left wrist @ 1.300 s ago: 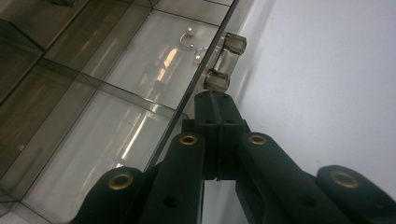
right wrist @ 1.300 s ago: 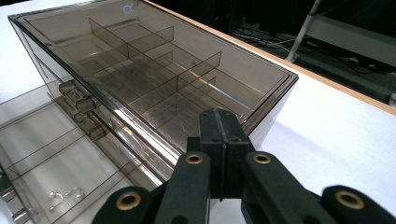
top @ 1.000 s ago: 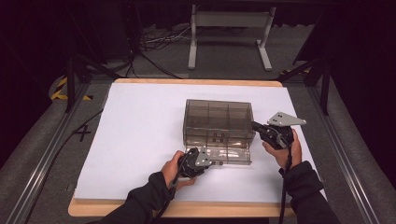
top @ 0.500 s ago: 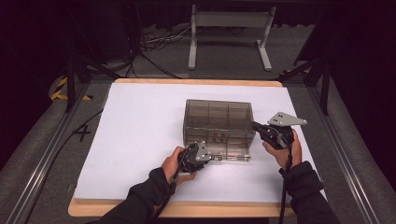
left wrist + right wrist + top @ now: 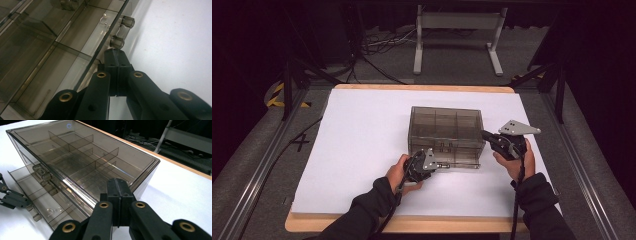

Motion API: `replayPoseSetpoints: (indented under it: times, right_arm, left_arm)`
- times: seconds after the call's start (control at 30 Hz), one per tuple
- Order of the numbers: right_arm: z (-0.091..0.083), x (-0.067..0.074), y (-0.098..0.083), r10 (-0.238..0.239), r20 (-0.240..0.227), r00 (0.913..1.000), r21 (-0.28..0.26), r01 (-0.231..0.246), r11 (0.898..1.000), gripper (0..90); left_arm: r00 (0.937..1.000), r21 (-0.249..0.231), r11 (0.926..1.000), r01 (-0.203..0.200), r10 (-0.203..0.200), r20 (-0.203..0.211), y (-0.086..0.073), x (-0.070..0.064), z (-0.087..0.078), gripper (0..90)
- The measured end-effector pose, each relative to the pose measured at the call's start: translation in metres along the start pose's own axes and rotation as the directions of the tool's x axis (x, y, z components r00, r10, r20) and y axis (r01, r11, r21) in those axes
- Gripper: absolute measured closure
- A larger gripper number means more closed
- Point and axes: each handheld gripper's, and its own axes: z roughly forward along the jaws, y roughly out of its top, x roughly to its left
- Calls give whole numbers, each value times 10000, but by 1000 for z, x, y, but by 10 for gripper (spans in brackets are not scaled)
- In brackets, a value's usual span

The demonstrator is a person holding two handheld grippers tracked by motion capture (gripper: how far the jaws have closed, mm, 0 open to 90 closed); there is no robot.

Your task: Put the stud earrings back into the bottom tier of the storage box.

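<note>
the smoke-tinted transparent plastic organiser box [image 5: 446,131] stands on the white sheet covering the table [image 5: 362,140], slightly right of the table's centre. its interior is divided by thin partitions into rectangular compartments, seen through the flat top in the right gripper view [image 5: 82,157]. a shallow transparent drawer [image 5: 457,159] projects from the lower front of the box toward the person; in the right gripper view [image 5: 37,192] it shows partly pulled out, with small metal pieces lying in one of its sections.

the left gripper [image 5: 443,165] is held in the person's left hand [image 5: 398,172] at the front of the drawer. in the left gripper view its two black jaws are pressed together with no gap and nothing between them [image 5: 115,58]. the jaw tips lie just below two small round tinted knobs [image 5: 122,32] on the drawer front; contact with the nearer knob cannot be confirmed.

the right gripper [image 5: 485,135] is held in the person's right hand [image 5: 514,162] at the right end of the box, with the grey three-cornered plate on top. in the right gripper view its jaws are likewise fully closed against each other and grip nothing [image 5: 117,187]. the tips sit against or just beside the near right corner of the box; contact cannot be confirmed.
</note>
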Motion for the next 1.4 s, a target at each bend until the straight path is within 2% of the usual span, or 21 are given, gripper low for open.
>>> replayPoseSetpoints:
  times: [0.2,0.6,0.9,1.4]
  right_arm:
    - [0,0,0,3,-8,10000,10,-3,10000,900]
    - [-1,0,0,23,-10,10000,16,-23,10000,900]
    - [-1,1,0,-9,32,10000,2,9,10000,900]
    - [-4,5,-3,-10,124,9999,-97,11,10000,900]
  left_arm:
    - [10000,-9,10000,47,-47,10,1,3,2,900]
    - [9994,-137,9997,213,-216,-266,1,8,6,900]
    - [9980,-75,9999,110,-115,-624,4,11,7,900]
    - [9962,-186,9997,150,-166,-855,6,19,9,900]
